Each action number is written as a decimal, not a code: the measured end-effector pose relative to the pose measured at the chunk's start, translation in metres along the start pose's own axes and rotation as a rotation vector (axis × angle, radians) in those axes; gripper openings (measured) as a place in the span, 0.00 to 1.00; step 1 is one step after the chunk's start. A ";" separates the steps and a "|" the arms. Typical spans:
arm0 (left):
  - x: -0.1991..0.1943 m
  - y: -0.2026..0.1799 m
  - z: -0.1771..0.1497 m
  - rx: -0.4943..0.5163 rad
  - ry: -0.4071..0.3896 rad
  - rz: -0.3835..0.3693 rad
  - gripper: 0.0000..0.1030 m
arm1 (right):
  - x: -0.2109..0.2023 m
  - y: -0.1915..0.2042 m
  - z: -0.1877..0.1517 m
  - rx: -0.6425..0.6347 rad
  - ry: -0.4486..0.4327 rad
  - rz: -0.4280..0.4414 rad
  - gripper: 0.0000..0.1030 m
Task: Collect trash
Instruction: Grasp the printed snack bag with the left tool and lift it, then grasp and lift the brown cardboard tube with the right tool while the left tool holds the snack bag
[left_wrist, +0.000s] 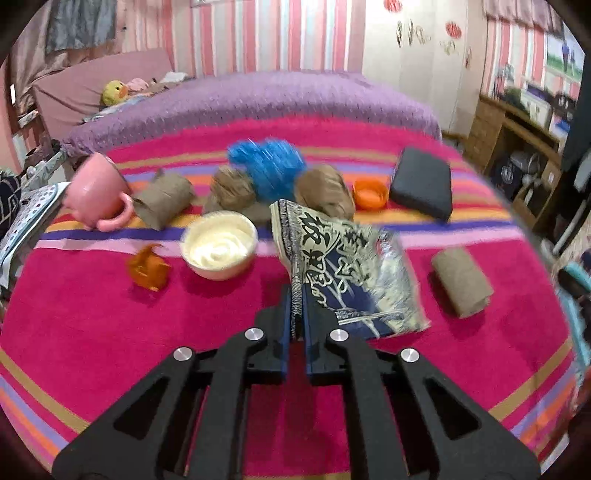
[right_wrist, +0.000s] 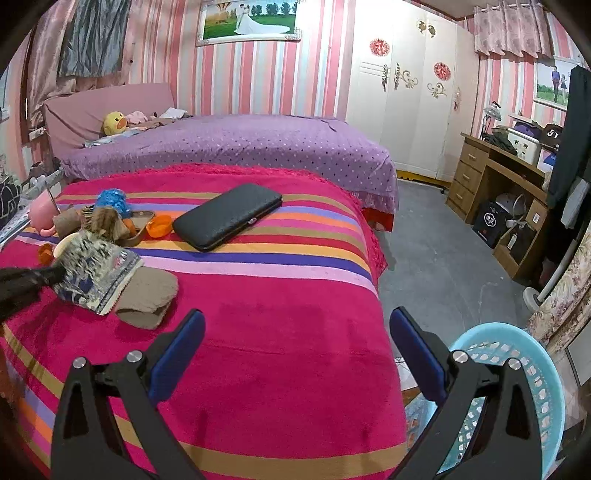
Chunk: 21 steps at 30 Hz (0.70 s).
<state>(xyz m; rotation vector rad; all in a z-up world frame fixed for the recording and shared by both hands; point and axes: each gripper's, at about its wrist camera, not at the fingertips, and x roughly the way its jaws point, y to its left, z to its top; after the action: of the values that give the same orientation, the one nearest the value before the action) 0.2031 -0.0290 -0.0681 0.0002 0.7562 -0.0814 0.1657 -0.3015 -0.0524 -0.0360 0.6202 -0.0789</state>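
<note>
Gripping: left gripper (left_wrist: 295, 314) clamped on snack wrapper (left_wrist: 354, 266), its edge pinched between the pads, lifted off the blanket (left_wrist: 110, 332)
Right gripper (right_wrist: 295, 354): jaws wide apart, empty

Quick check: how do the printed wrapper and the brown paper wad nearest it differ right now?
The wrapper is flat, glossy and printed in navy and cream; the wad is plain brown, matte and rolled up. The wrapper is pinched at its edge in the shut left gripper and stands up off the striped blanket; the wad lies loose on the blanket, untouched. Both look like trash.
</note>
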 end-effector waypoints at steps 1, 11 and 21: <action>-0.008 0.005 0.001 -0.006 -0.027 0.005 0.04 | 0.000 0.002 0.000 -0.004 -0.002 0.002 0.95; -0.051 0.049 -0.002 -0.048 -0.132 0.065 0.04 | 0.005 0.036 0.003 -0.051 -0.001 0.042 0.95; -0.044 0.096 -0.013 -0.076 -0.085 0.144 0.04 | 0.025 0.081 0.002 -0.102 0.030 0.113 0.95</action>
<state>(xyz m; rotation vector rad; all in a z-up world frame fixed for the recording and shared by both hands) 0.1693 0.0700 -0.0501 -0.0208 0.6718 0.0836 0.1922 -0.2224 -0.0696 -0.0985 0.6548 0.0615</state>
